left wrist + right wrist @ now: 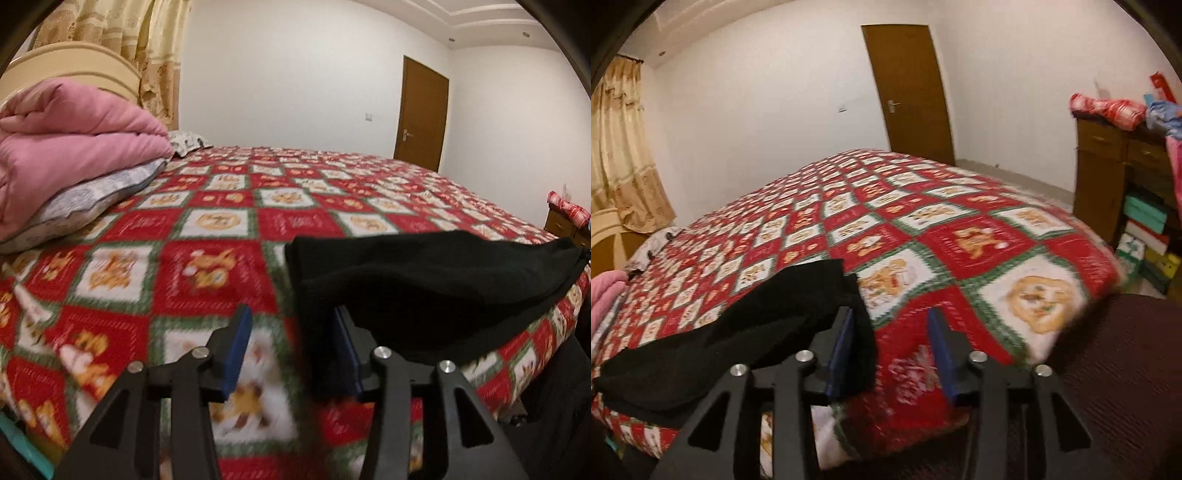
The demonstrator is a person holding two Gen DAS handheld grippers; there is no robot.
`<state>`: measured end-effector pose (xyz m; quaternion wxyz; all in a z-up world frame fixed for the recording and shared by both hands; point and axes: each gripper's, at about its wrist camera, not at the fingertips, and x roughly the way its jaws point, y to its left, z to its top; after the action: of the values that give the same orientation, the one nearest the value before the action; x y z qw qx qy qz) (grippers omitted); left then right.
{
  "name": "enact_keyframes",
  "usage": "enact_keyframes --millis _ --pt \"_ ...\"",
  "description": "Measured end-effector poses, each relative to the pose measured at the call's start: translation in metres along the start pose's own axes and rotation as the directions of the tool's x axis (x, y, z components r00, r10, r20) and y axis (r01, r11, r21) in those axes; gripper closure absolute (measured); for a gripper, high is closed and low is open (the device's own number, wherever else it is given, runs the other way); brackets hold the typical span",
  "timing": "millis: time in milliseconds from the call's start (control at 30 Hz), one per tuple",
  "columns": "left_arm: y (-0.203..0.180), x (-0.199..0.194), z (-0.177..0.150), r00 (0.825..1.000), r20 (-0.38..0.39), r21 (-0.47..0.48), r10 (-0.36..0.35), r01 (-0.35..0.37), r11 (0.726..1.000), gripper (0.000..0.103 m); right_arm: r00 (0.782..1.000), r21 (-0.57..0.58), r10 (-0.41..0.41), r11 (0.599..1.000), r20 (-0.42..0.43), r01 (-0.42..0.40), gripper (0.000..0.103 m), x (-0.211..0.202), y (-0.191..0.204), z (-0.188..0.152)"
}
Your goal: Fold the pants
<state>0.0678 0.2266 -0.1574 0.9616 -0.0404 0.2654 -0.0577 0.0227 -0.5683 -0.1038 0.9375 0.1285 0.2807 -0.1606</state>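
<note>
At the near edge of the bed | left gripper (291, 345) jaws parted, black cloth hanging loose against its right pad, not pinched | right gripper (892, 349) jaws parted, cloth draped by its left pad | black pants (424, 291) lie bunched on the red patterned bedspread (207, 229) between both grippers | pink quilt (66, 147) far left.

Both wrist cameras are sitting low at the bed's (221, 206) near edge, looking across it: the left facing the pink quilt (66, 147), the right facing the door (908, 88). Both are sharing the black pants (424, 280), close up.
</note>
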Motion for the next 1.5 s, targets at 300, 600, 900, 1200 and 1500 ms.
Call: enact_keyframes --millis 300,600,900,1200,1500 --pt "0.008 -0.017 -0.012 0.999 -0.045 -0.080 0.025 -0.029 0.996 0.056 0.994 -0.159 -0.026 0.986 0.102 0.042 0.058 -0.046 0.061 -0.007" --pt "-0.004 -0.020 -0.014 0.997 -0.064 -0.087 0.037 -0.042 0.995 0.056 0.951 -0.504 0.304 0.814 -0.051 -0.287 0.052 -0.056 0.244 -0.050" --pt "0.001 -0.037 -0.010 0.999 -0.022 -0.114 0.044 -0.046 0.992 0.056 0.885 -0.741 0.407 0.517 -0.227 -0.428 0.052 -0.047 0.406 -0.150" --pt "-0.049 -0.014 -0.011 0.998 -0.059 0.028 0.010 -0.008 1.000 0.048 0.893 -0.806 0.354 0.420 -0.278 -0.417 0.053 -0.016 0.458 -0.199" --pt "-0.040 -0.003 -0.014 0.990 -0.079 0.053 0.113 -0.109 0.993 0.048 0.891 -0.776 0.347 0.458 -0.292 -0.433 0.063 -0.008 0.449 -0.196"
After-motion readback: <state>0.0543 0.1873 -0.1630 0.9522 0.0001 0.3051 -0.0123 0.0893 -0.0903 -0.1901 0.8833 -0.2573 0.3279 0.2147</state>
